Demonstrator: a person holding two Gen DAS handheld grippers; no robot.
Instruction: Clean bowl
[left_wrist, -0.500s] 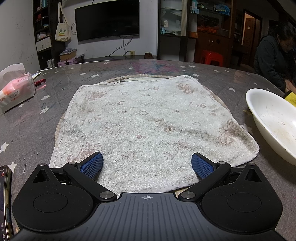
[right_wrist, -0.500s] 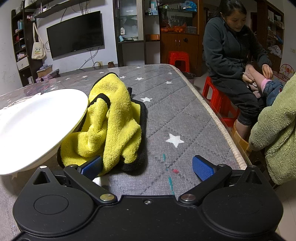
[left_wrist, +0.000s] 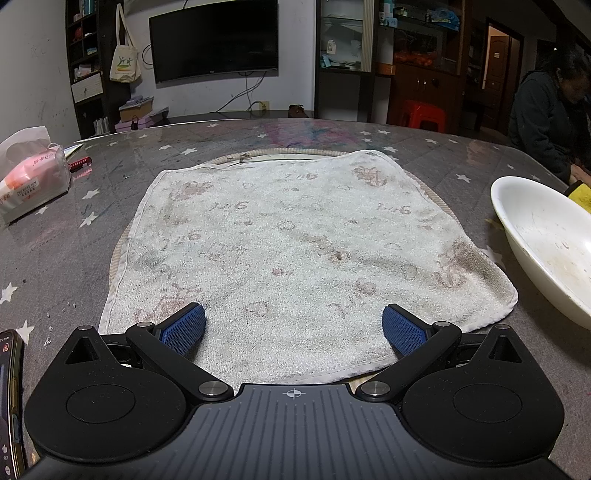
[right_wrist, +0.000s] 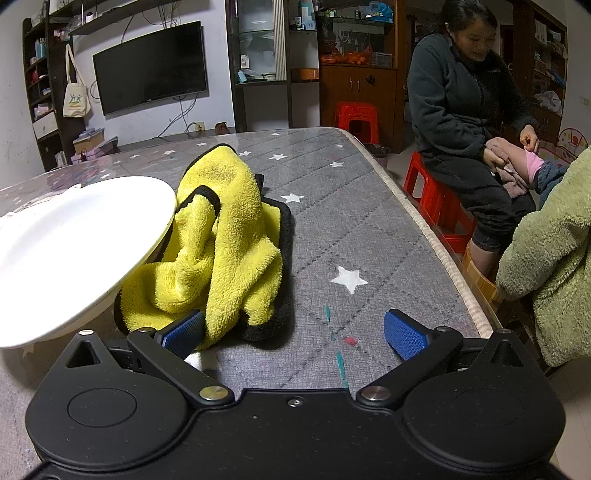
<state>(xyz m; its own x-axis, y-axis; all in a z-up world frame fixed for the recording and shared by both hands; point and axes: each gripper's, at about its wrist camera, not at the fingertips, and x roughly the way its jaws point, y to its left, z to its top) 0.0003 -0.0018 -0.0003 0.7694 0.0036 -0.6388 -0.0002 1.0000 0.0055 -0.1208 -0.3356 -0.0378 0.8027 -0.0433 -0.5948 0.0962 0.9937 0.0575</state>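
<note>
A white bowl with brown smears inside sits on the table at the right edge of the left wrist view; its outer side fills the left of the right wrist view. A crumpled yellow cloth with black trim lies against the bowl's right side. My right gripper is open and empty, its left fingertip just at the cloth's near edge. My left gripper is open and empty over the near edge of a stained white towel spread flat on a round mat.
A grey star-patterned table holds everything; its right edge runs close by. A tissue pack lies far left, a phone at the near left. A seated person and a green-sleeved arm are right of the table.
</note>
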